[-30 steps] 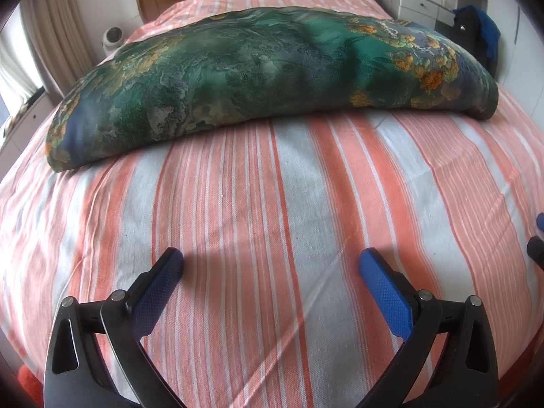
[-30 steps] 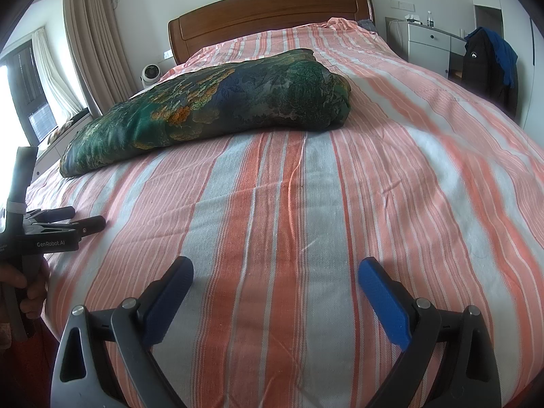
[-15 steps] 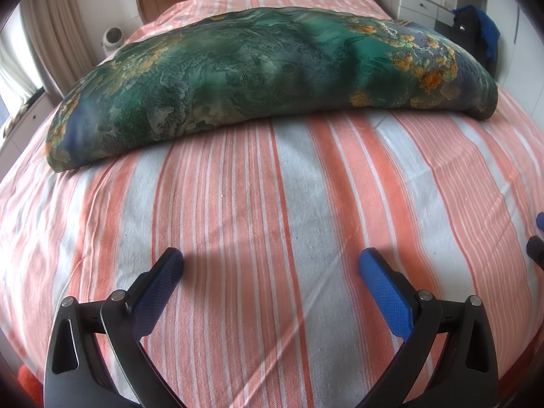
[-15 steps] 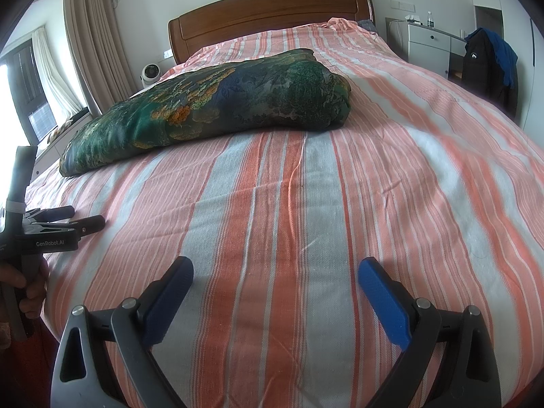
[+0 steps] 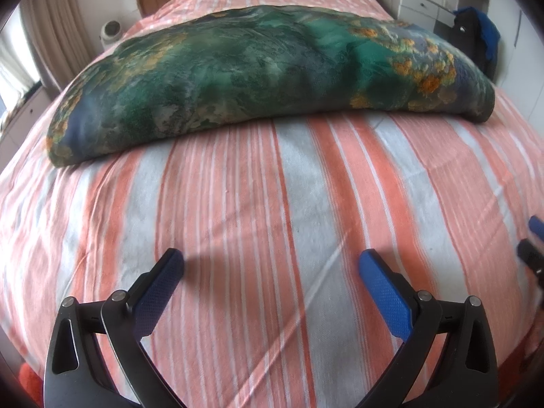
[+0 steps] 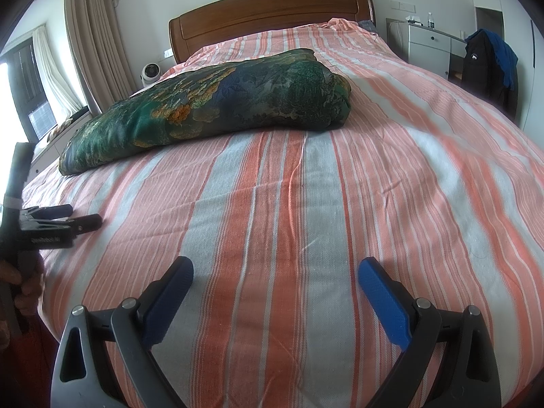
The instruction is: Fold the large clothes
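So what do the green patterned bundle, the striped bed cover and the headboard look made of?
Green patterned bundle: probably satin or brocade, going by its soft sheen and woven floral pattern.
Striped bed cover: matte woven cotton by the look, with visible weave and fine creases.
Headboard: reddish-brown wood or veneer, with a glossy varnish-like finish.

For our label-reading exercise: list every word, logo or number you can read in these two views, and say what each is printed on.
White lettering on the left gripper body, in the right wrist view: blurred, not readable here.
Small white logo on the black jacket by the dresser: too small to read.
Bottle label on the dresser: too small to read.
Nothing else carries text.
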`<state>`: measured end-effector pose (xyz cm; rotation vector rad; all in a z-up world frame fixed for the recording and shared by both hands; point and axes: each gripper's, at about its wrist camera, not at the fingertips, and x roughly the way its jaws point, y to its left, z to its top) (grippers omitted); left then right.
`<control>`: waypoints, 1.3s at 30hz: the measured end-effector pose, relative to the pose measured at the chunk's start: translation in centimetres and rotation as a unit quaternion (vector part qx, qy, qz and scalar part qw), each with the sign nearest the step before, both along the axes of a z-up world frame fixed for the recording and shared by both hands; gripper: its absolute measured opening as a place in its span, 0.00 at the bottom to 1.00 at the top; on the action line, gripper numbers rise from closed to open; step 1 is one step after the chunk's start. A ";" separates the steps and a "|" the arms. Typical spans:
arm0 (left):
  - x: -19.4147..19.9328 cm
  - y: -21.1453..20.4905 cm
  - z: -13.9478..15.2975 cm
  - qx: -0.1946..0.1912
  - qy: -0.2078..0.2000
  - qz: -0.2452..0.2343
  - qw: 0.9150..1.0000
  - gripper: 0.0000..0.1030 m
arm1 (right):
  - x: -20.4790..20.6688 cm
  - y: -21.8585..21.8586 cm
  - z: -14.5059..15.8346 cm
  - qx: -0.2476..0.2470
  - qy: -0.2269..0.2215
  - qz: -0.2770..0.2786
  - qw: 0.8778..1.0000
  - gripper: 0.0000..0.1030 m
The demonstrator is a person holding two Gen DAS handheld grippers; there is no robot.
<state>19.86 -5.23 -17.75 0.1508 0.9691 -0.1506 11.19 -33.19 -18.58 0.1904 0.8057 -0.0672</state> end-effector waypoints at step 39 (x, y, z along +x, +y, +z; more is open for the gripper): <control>4.4 1.5 16.8 -0.060 -0.112 -0.086 0.988 1.00 | 14.0 -8.3 4.7 0.236 -0.094 -0.171 0.952 0.46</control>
